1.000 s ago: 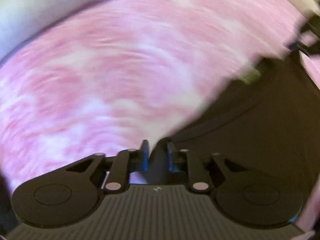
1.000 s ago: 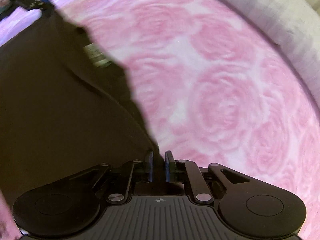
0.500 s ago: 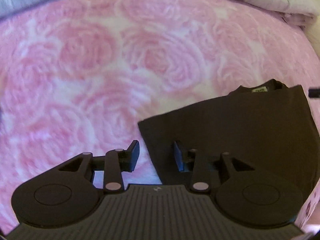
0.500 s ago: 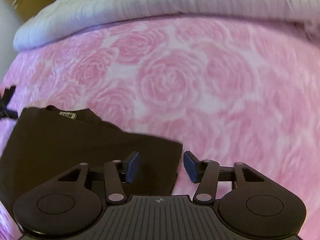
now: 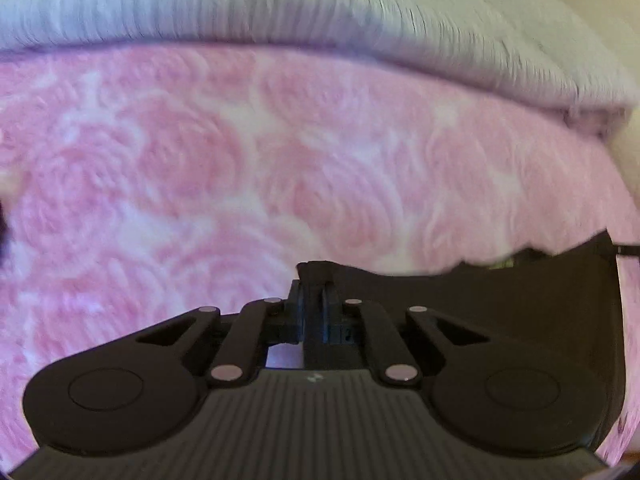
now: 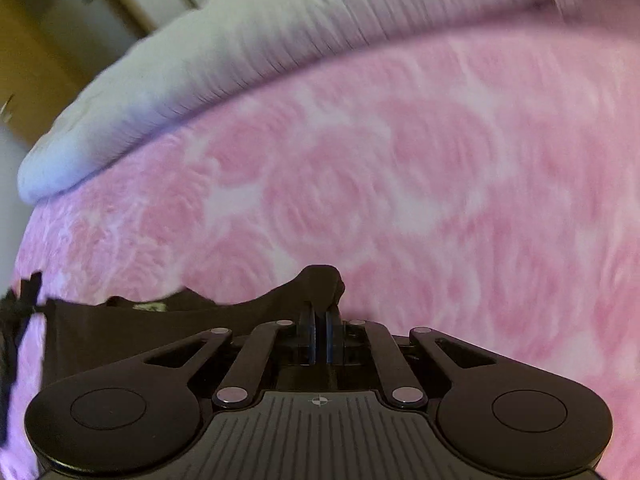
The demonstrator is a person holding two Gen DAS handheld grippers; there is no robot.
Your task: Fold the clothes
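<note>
A dark brown fabric garment [image 5: 500, 312] lies on a bed covered by a pink rose-patterned blanket [image 5: 280, 168], with a pale grey ribbed quilt [image 5: 280, 4] beyond it. The left gripper [image 5: 315, 296] has just closed its fingers [image 5: 298, 300] on the garment's near left corner. The right gripper [image 6: 320, 320] has likewise just closed, pinching the opposite corner. A small label [image 6: 150, 306], blurred, seems to sit at the garment's far edge.
</note>
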